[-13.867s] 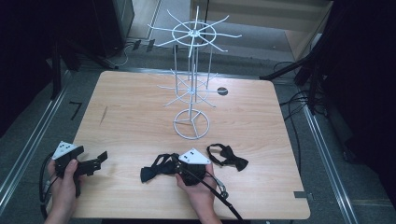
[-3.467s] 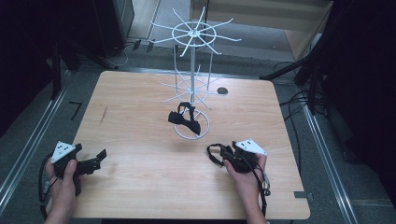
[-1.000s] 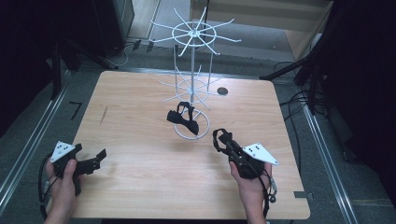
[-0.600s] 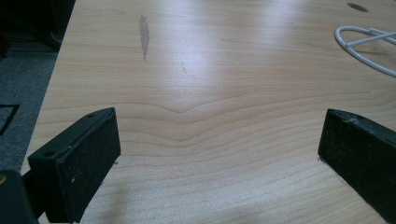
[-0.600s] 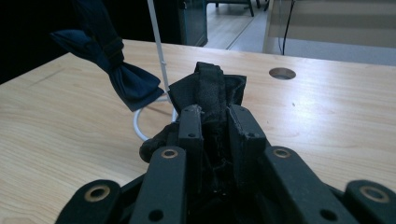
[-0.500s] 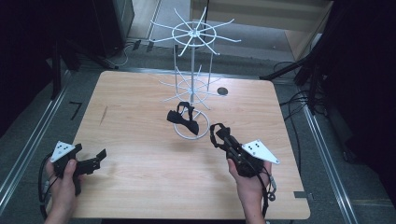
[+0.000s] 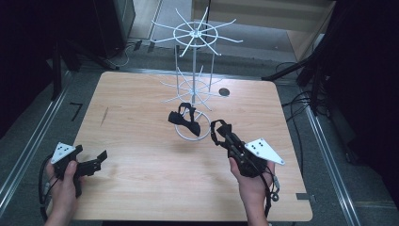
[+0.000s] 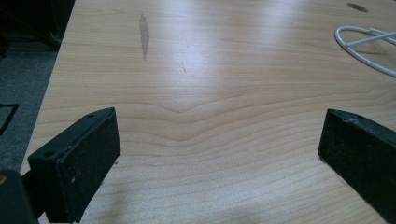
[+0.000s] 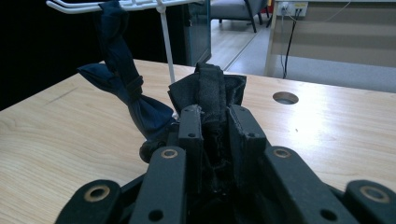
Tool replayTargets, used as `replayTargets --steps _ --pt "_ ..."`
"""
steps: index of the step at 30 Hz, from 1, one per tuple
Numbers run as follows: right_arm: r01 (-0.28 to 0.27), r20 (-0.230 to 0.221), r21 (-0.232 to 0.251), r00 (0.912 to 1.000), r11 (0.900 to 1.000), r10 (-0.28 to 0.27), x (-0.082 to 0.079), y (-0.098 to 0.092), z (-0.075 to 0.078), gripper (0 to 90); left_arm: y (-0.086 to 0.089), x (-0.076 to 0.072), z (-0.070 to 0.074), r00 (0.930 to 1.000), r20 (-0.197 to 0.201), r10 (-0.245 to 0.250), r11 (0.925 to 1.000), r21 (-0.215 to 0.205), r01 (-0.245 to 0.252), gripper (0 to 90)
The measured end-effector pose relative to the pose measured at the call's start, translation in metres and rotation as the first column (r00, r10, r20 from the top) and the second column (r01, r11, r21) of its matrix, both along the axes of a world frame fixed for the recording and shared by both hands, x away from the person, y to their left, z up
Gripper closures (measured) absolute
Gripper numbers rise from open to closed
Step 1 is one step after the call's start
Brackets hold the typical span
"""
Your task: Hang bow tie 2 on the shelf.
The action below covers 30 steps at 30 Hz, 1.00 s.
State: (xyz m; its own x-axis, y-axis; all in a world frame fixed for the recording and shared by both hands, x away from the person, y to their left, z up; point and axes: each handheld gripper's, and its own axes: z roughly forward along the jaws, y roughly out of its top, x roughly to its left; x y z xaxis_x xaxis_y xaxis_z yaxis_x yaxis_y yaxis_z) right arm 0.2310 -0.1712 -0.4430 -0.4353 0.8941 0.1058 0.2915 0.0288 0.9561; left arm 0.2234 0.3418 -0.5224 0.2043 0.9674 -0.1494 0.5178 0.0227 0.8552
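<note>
My left gripper [image 7: 101,157] rests low at the table's [image 7: 141,188] near left corner, its jaws spread wide over bare wood. Further right, a dark bow tie [image 7: 184,120] hangs from the white wire rack [image 7: 193,89], above the rack's ring base. Just beside that, my right gripper [image 7: 225,137] is clamped on a black bow tie [image 9: 208,91], held above the tabletop.

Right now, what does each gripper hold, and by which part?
The right gripper clamps a black bow tie by its bunched middle; the strap loop hangs free. The left gripper is open, holding nothing.
</note>
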Motion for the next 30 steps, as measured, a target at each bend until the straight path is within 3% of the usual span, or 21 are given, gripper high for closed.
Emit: replayTargets --steps 30 --pt "-0.058 0.07 0.006 0.9959 0.998 0.057 -0.013 0.017 0.03 77.3 0.0 0.0 0.0 1.0 0.0 0.001 1.0 -0.003 -0.001 0.0"
